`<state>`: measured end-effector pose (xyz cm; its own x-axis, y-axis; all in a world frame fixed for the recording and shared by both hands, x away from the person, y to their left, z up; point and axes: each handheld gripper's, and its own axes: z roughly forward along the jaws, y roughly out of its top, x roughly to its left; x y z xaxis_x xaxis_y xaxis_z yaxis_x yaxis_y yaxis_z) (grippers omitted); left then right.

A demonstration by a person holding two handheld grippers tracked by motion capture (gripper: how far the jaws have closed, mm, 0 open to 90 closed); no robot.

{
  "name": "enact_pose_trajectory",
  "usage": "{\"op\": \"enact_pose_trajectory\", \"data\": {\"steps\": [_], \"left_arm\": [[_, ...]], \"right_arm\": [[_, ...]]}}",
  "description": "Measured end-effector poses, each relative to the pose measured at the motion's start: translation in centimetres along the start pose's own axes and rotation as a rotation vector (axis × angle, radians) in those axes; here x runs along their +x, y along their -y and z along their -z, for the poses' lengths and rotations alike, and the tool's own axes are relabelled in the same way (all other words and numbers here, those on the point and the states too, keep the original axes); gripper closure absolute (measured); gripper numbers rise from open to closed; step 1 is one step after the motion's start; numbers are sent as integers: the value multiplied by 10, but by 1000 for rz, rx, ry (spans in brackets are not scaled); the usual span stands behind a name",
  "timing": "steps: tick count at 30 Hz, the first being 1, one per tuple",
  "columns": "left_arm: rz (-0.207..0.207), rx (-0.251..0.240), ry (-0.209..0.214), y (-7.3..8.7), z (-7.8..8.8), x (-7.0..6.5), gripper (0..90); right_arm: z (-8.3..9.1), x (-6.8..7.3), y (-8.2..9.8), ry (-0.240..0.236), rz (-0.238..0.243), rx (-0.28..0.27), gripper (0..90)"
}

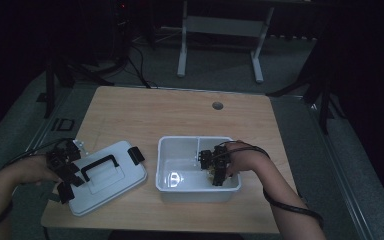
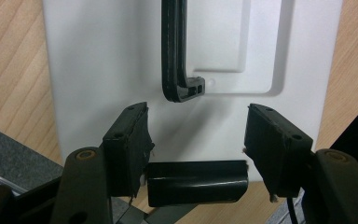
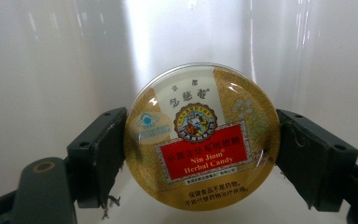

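Right gripper view: candy tin (image 3: 200,140) between right tool (image 3: 200,154) pads, bin wall (image 3: 51,60) near.

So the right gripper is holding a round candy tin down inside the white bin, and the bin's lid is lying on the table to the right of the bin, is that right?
Not quite: the lid lies to the left of the white bin, as the high view shows, by the left gripper. The rest holds: the right gripper is shut on the round candy tin inside the bin.

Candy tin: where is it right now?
The candy tin sits clamped between the right gripper jaws, inside the white bin at the table's right-centre in the high view, right of the lid.
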<state>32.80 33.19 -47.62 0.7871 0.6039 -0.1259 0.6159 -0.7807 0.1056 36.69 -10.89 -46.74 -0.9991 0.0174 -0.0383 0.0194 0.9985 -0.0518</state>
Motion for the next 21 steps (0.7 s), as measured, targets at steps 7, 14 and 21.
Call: {"op": "enact_pose_trajectory", "data": {"steps": [7, 14, 21], "left_arm": [[-2, 2, 2, 0, -1, 0, 394], [-2, 3, -1, -1, 0, 0, 393], [-3, 4, 3, 0, 0, 0, 394]], "right_arm": [[-12, -6, -2, 3, -13, 45, 201], [-15, -6, -4, -13, -9, 64, 200], [-15, -6, -4, -32, -10, 74, 200]]}}
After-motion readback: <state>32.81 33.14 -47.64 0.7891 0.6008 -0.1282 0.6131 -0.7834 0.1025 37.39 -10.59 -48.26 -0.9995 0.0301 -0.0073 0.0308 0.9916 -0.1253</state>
